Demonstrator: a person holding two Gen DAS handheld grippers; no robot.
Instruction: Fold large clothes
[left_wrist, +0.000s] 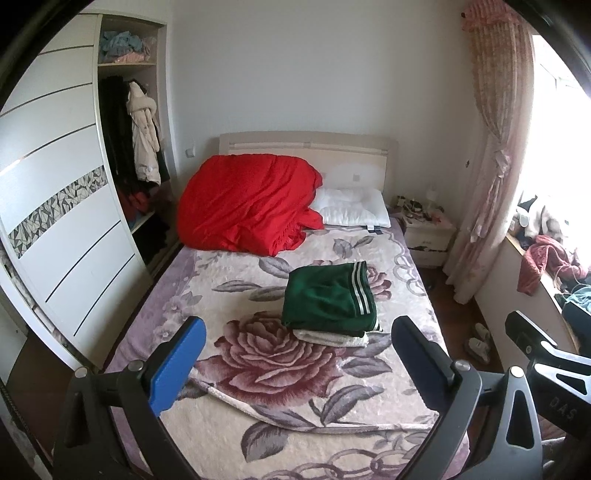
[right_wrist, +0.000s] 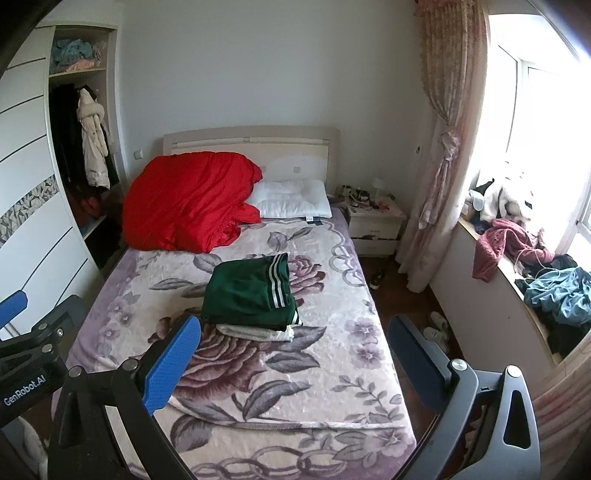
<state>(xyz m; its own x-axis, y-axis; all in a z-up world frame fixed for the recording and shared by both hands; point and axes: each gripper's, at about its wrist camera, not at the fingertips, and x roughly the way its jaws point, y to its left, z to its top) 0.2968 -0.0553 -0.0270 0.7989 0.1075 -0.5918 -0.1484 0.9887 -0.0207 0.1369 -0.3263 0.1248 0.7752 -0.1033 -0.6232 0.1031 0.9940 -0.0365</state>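
Nearest the lens, the left gripper (left_wrist: 297, 354) hangs above the foot of the bed with its two blue-padded fingers (left_wrist: 177, 365) spread wide and nothing between them; the right gripper (right_wrist: 293, 354) is held the same way, two fingers apart and empty, just to the right of the left one, whose dark frame shows at the left rim of the right wrist view. Ahead of both claws, past the fingertips and near the middle of the floral blanket (left_wrist: 258, 413), lies one stack of two folded garments: green trousers with white stripes (left_wrist: 328, 297) on top of a folded white garment (left_wrist: 332, 338), the white edge peeking out on the near side. Farther ahead and to the left sits one bunched red quilt (left_wrist: 247, 203), and beside it, to the right, one white pillow (left_wrist: 351, 206) against the headboard (left_wrist: 306, 142). The blanket between the claws and the stack is bare, as are its left strip and near edge. To the right of the bed runs a narrow floor gap with a pair of slippers (right_wrist: 437, 326), one nightstand (right_wrist: 375, 225), and a window ledge (right_wrist: 491, 291) heaped with clothes; the wardrobe (left_wrist: 66, 206) stands close on the left
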